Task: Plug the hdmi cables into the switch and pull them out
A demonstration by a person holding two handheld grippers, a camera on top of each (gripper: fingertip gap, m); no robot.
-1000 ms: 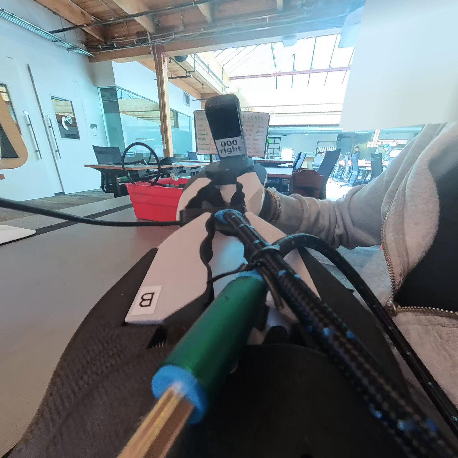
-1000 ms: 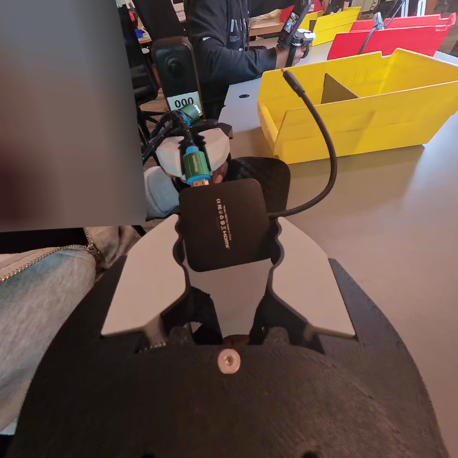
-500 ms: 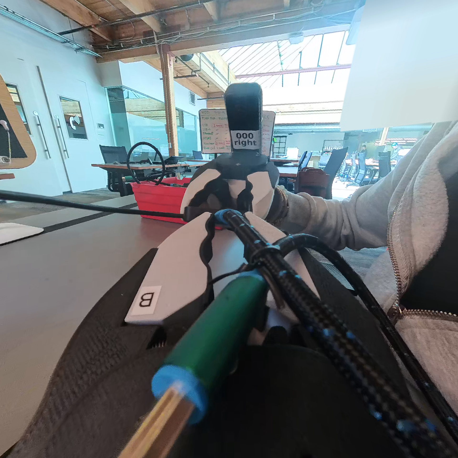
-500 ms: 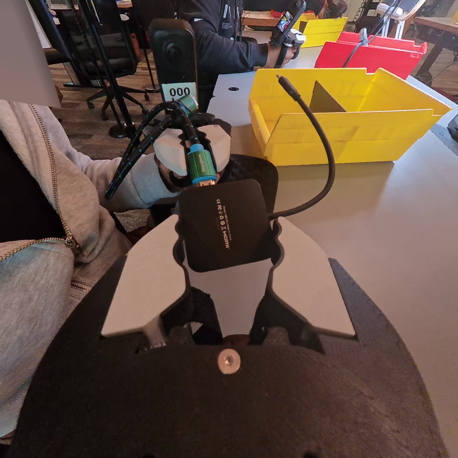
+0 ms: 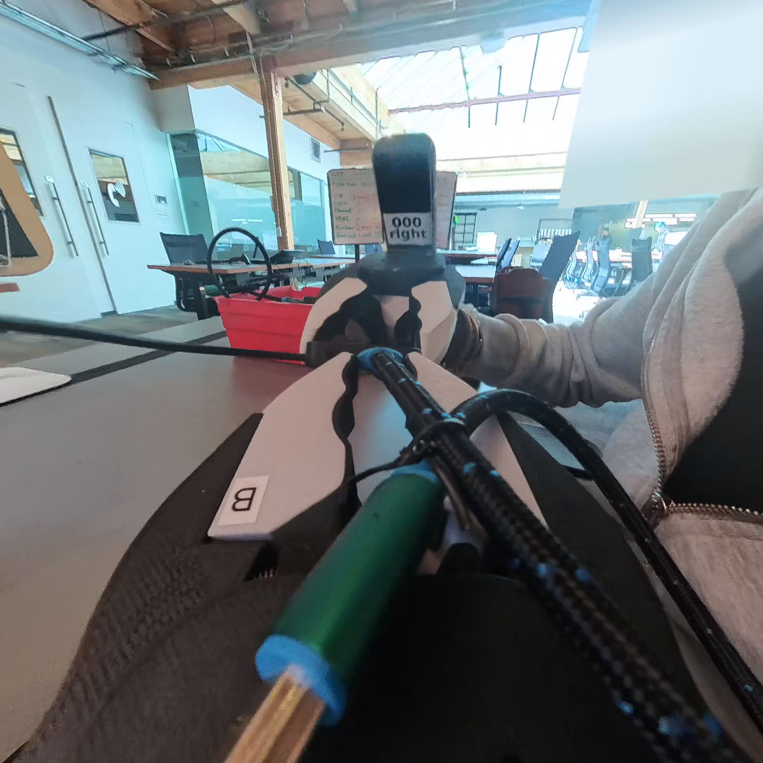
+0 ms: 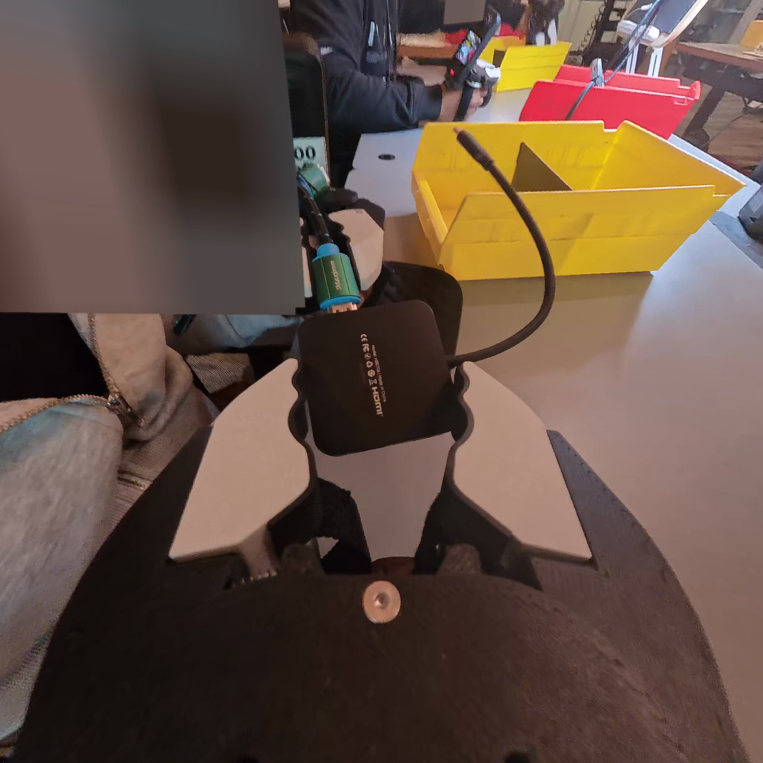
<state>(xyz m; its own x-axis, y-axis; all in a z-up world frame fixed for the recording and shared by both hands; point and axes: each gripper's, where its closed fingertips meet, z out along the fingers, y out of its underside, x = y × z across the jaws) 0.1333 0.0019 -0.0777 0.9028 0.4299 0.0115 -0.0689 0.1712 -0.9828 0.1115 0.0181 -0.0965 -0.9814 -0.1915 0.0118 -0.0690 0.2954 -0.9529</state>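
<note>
My right gripper is shut on the black HDMI switch and holds it flat above the table. The switch's own short black cable arcs up to the right. My left gripper faces it, shut on a braided HDMI cable just behind its green plug. The plug's gold tip meets the left corner of the switch's far edge; I cannot tell if it sits in a port. The cable's other green plug lies loose over my left gripper's body. The right gripper also shows in the left wrist view.
A yellow bin stands on the grey table behind the switch, with red bins beyond. A person in dark clothes works at the far end. A red bin sits behind the grippers in the left wrist view.
Both grippers keep their hold, face to face. The green plug has shifted a little toward the left corner of the switch's far edge and tilted.
</note>
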